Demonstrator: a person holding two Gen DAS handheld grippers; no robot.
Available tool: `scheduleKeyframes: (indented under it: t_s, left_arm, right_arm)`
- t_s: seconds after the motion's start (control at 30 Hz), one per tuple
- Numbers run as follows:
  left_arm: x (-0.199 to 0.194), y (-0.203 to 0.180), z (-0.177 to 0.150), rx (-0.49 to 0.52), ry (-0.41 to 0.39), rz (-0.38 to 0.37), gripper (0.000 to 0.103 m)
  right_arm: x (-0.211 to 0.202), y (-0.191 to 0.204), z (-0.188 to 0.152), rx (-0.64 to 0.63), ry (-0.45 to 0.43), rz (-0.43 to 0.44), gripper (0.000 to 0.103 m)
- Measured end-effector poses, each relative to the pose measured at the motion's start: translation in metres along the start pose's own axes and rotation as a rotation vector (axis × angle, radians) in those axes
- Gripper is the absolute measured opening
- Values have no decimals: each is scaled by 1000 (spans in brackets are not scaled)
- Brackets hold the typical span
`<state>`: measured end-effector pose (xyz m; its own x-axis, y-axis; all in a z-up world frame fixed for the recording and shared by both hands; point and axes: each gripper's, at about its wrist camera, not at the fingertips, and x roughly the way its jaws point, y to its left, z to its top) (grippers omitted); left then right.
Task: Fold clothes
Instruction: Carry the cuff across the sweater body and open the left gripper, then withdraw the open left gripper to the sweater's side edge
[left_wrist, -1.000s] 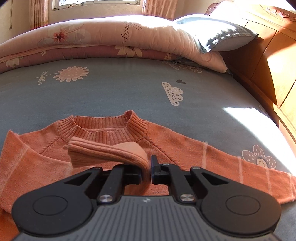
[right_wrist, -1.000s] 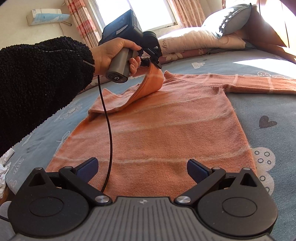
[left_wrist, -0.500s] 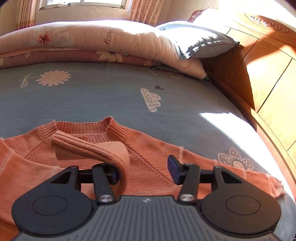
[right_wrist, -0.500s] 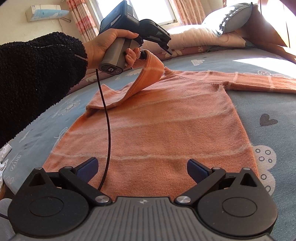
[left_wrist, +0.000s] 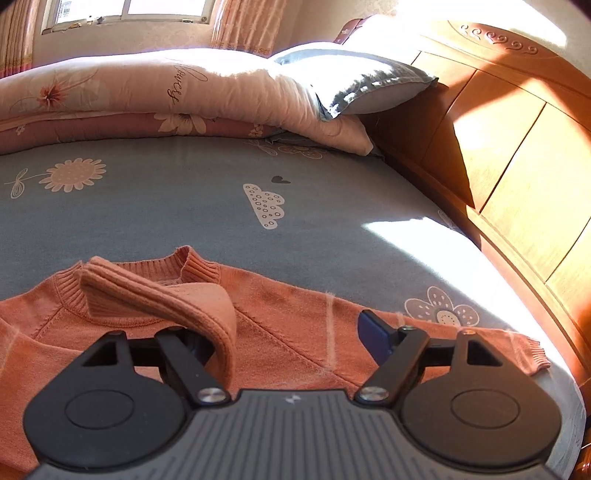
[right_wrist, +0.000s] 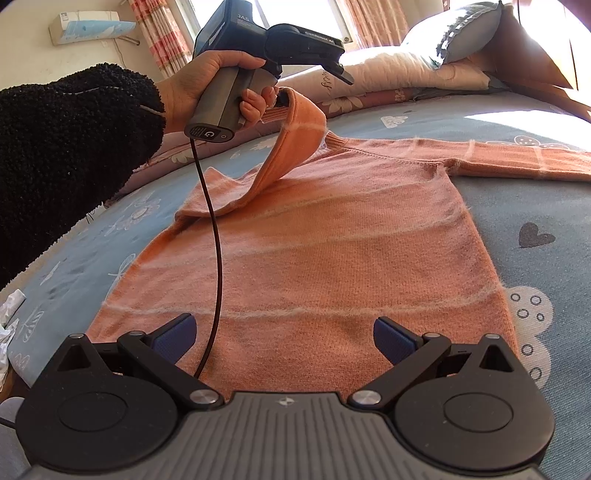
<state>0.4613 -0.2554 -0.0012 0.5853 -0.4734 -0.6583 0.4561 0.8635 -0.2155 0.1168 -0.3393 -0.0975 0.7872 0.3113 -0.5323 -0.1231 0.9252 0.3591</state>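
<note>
Blue floral bedsheet (right_wrist: 535, 206) under orange sweater (right_wrist: 332, 258), spread flat. One sleeve (right_wrist: 291, 147) folded over chest, cuff draped on left gripper (left_wrist: 288, 332) — jaws wide apart. Far sleeve (right_wrist: 517, 158) outstretched, body unfolded. Right gripper (right_wrist: 284, 339) spread, empty, above hem. Cable (right_wrist: 216, 258) trails across sweater; quilt (left_wrist: 147, 92), pillow (left_wrist: 351, 81) well apart.

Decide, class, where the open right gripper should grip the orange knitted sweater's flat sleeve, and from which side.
Grip the ribbed cuff of the outstretched sleeve on the orange knitted sweater, probably from beyond its end. It lies flat with a free edge, so one finger can slide beneath.
</note>
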Motion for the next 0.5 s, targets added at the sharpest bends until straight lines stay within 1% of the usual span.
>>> scheduleKeyframes:
  t_s: [0.1, 0.13, 0.2, 0.5]
  left_arm:
    - [19, -13, -4, 128, 171, 93, 79]
    - [23, -16, -8, 164, 197, 102, 79]
    - [25, -21, -13, 209, 216, 97, 79]
    - [5, -9, -12, 162, 165, 106, 80]
  right_arm:
    - [0, -1, 0, 5, 3, 1, 103]
    - [0, -1, 0, 7, 4, 1, 103]
    - [0, -2, 1, 11, 2, 2, 103]
    - [0, -6, 0, 27, 0, 19, 103]
